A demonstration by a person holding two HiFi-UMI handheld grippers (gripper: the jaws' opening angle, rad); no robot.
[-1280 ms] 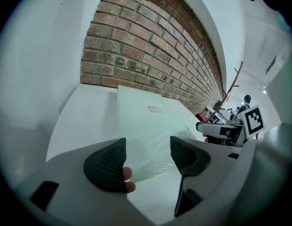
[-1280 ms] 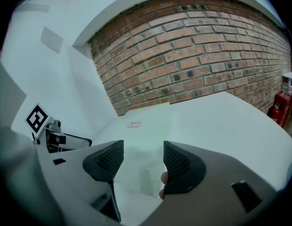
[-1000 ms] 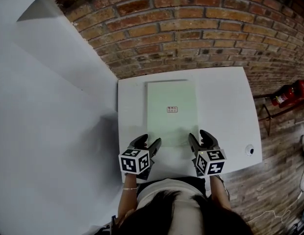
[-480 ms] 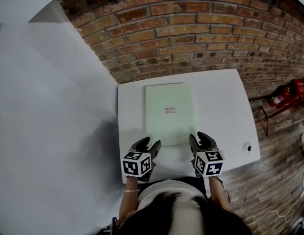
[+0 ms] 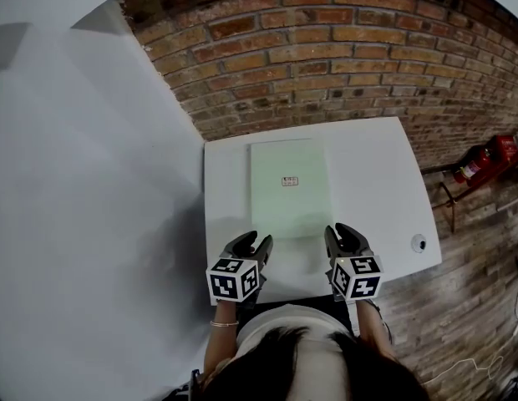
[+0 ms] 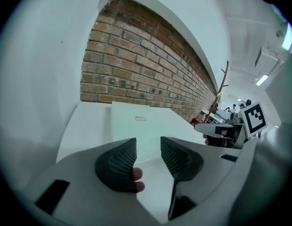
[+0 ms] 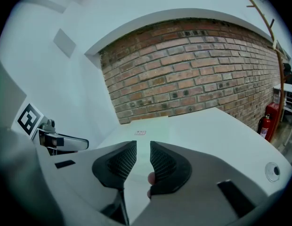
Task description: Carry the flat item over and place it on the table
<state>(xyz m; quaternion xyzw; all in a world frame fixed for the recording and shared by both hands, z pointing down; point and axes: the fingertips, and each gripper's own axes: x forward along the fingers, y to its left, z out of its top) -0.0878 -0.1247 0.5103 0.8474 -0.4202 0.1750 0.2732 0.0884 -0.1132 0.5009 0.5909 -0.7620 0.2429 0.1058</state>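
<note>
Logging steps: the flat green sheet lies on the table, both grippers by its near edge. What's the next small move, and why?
Probably draw the left gripper and right gripper back toward the person. The flat green sheet lies on the table, and both pairs of jaws are closing on nothing, short of its near edge, so placing looks done.

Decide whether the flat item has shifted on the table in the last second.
No. The flat item sits as near the far left corner of the table as before.
</note>
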